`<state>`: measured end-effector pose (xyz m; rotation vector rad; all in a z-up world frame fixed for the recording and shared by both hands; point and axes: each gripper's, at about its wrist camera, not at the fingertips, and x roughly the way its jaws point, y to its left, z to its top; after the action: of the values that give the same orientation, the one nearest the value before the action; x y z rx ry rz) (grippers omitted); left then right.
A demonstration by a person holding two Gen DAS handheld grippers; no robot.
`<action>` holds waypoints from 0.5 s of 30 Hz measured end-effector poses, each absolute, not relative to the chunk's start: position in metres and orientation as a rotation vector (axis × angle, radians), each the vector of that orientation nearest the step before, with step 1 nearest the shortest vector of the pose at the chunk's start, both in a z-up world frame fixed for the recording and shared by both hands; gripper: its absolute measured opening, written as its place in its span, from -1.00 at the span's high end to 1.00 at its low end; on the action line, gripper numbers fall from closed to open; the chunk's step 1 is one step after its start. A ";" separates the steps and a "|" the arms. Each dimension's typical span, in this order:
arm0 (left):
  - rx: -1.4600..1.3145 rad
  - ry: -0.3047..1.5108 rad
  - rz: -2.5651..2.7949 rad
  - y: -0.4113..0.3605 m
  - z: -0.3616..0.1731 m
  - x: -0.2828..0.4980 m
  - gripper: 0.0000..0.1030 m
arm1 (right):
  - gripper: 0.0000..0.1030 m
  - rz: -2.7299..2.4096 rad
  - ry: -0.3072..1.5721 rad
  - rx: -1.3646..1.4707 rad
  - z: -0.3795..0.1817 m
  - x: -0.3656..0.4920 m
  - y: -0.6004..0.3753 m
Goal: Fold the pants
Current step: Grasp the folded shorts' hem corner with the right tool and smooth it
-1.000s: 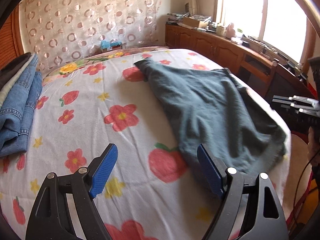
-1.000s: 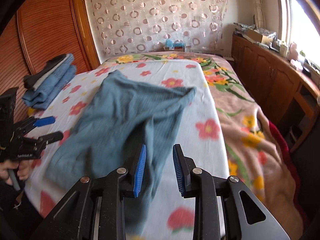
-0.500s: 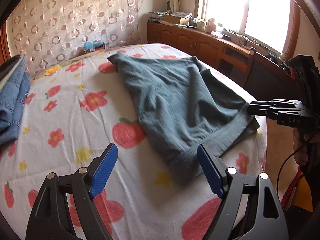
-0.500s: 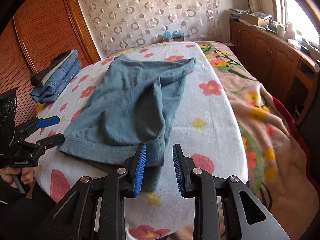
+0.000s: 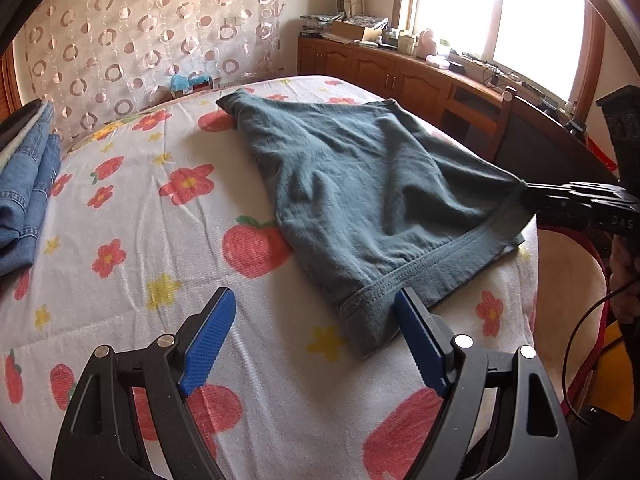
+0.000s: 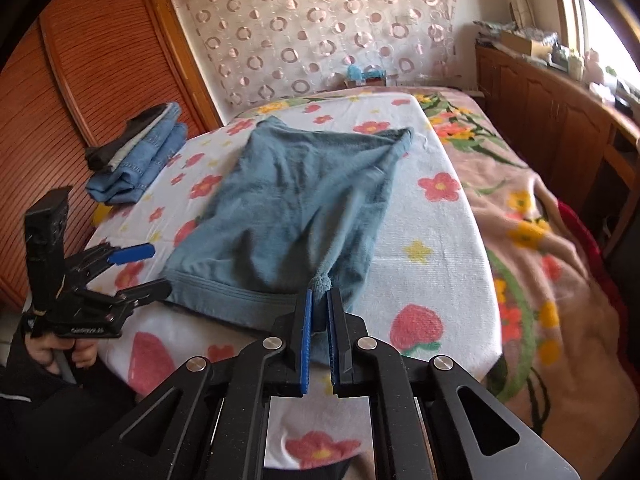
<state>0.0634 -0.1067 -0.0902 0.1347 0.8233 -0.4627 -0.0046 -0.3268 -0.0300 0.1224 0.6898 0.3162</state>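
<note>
From the left wrist view, the left tool hangs low over the bed with its blue pads spread wide and nothing between them. The pants lie flat on the flowered sheet just ahead and to the right of it; the near waistband corner sits just inside the right pad, whether touching it I cannot tell. Far to the right the right tool pinches the other waistband corner at the bed's edge, and the cloth rises a little toward it. Off to the far left of the left tool a jeans stack rests on the bed. Beyond the pants stand a curtain and a wooden cabinet under the window.

From the right wrist view, the right tool is clenched on a bunched corner of the pants, the fabric squeezed between the two blue pads. The rest of the garment stretches away ahead of it across the bed, its legs pointing to the curtain. To the left, the left tool hovers unclenched just beside the other waistband corner. The jeans stack lies well to the left and farther off, near a wooden door.
</note>
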 end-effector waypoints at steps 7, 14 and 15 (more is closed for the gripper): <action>0.117 0.800 -0.486 -0.106 -0.085 0.059 -0.59 | 0.86 0.303 0.722 0.117 -0.036 -0.016 -0.327; 0.085 0.831 -0.536 -0.106 -0.090 0.059 -0.02 | 0.86 0.273 0.734 0.134 -0.042 -0.007 -0.327; 0.078 0.835 -0.547 -0.107 -0.092 0.058 0.02 | 0.86 0.271 0.732 0.135 -0.041 -0.007 -0.327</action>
<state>0.0585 -0.1065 -0.0916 0.0777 0.8355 -0.5470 -0.0071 -0.3267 -0.0414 0.1349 0.7321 0.2712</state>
